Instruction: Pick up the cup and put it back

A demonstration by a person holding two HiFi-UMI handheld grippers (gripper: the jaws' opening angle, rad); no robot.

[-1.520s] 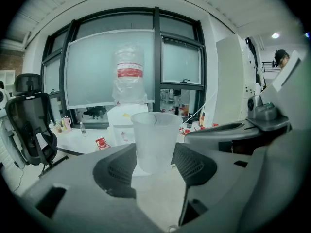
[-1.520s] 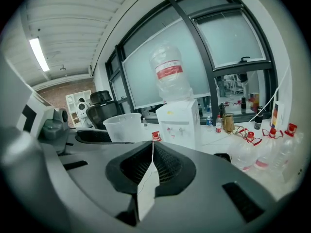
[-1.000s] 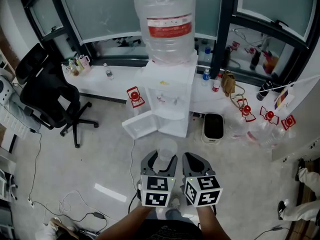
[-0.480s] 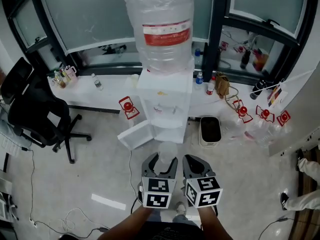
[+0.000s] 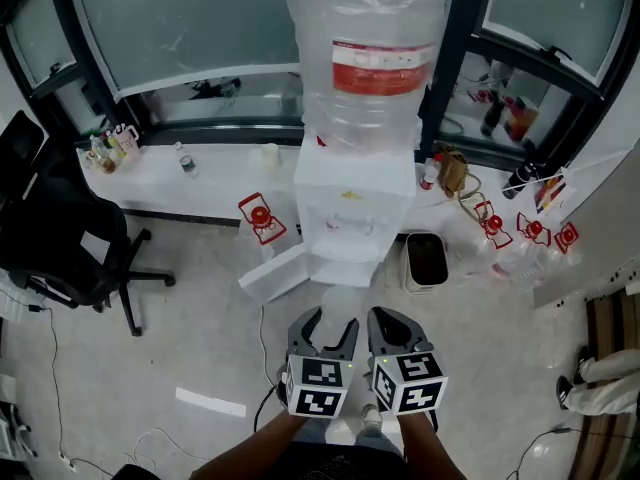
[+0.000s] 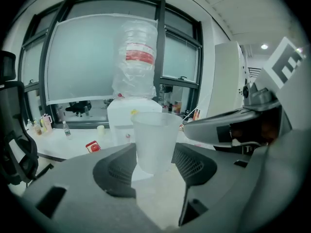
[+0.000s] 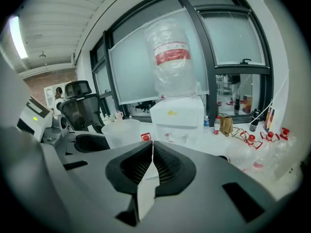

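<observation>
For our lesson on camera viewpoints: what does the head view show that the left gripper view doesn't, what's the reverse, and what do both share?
Only the head view: the black waste bin standing on the floor beside the white water dispenser. Only the left gripper view: the round ceiling light, and the left gripper with its jaws pressed against the sides of the translucent plastic cup. Both: that cup, the dispenser with its big clear bottle, and the black office chair.

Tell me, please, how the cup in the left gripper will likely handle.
The cup looks like thin translucent plastic, probably light and apt to buckle if the left gripper squeezes harder. It appears empty, so spilling seems unlikely. Its smooth, tapered wall might slip.
</observation>
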